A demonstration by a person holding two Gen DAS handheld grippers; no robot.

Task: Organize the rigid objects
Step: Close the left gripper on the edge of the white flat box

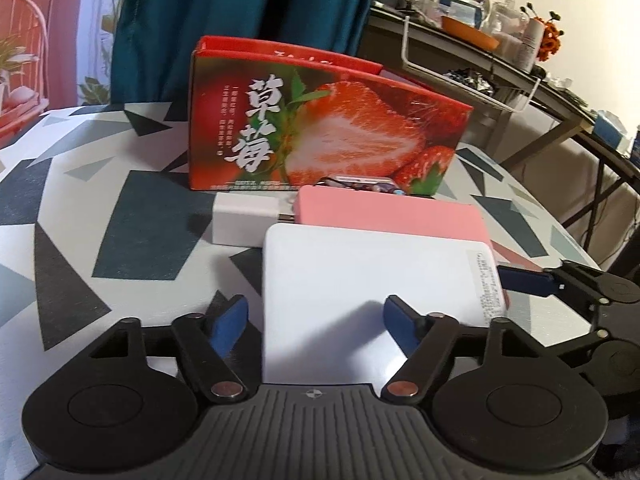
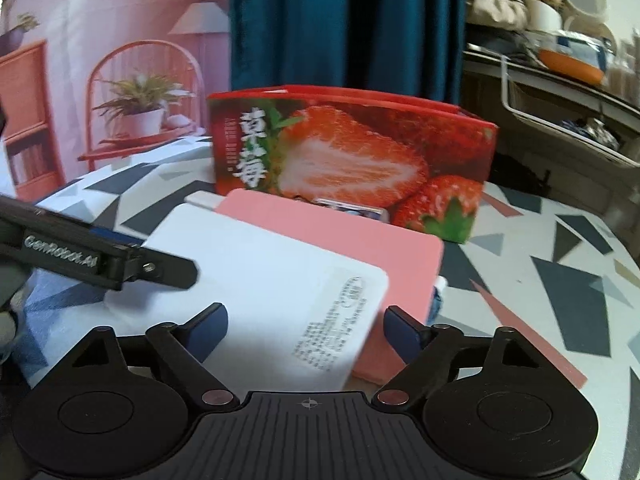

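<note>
A flat white box (image 1: 372, 272) (image 2: 260, 264) lies partly on a flat pink box (image 1: 384, 212) (image 2: 352, 236) on the patterned tablecloth. A white charger block (image 1: 248, 220) lies at the pink box's left end. Behind them, a small device (image 1: 360, 184) (image 2: 352, 210) rests against an open red strawberry carton (image 1: 320, 120) (image 2: 360, 152). My left gripper (image 1: 316, 320) is open at the white box's near left edge: one finger is left of the box, the other over its top. My right gripper (image 2: 306, 326) is open over the white box's right corner, with one finger above the pink box.
A dark side table (image 1: 500, 60) (image 2: 560, 76) with a white wire basket and crowded dishes stands at the right. A teal curtain (image 1: 240, 8) hangs behind the carton. The round table's edge (image 1: 580, 240) curves close on the right.
</note>
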